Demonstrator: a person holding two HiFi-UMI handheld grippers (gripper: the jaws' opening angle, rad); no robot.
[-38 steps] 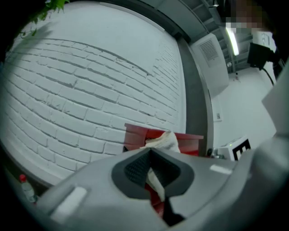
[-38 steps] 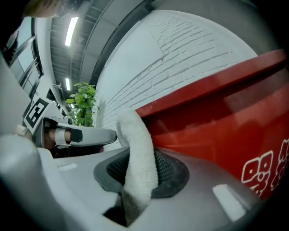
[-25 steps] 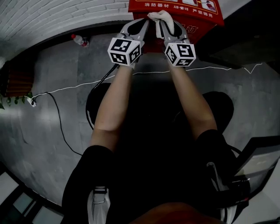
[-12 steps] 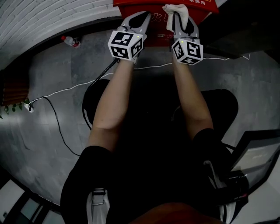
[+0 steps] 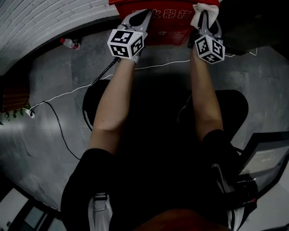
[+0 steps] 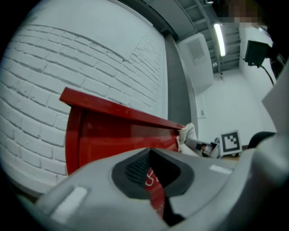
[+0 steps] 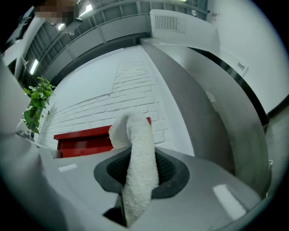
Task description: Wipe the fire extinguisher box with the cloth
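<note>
The red fire extinguisher box [image 5: 168,23] stands against the white brick wall, at the top of the head view. My right gripper [image 5: 206,17] is shut on the white cloth [image 5: 202,8]; its jaws have just been closing tighter on it. It holds the cloth at the right end of the box top. In the right gripper view the cloth [image 7: 137,158] sticks up between the jaws, and the box [image 7: 86,140] lies to the left. My left gripper [image 5: 140,16] is shut and empty, pointing level at the box front [image 6: 113,135]. In its view the cloth [image 6: 187,134] touches the box's right corner.
A plastic bottle [image 5: 70,43] lies on the grey floor by the wall. A white cable [image 5: 67,92] runs across the floor to a plug beside a green plant [image 5: 13,112]. A black round seat [image 5: 90,108] is under the person's legs. A dark chair [image 5: 266,158] stands at the lower right.
My right gripper has carried the cloth rightward along the box top, from near the middle to the right end. The left gripper has shifted only a little.
</note>
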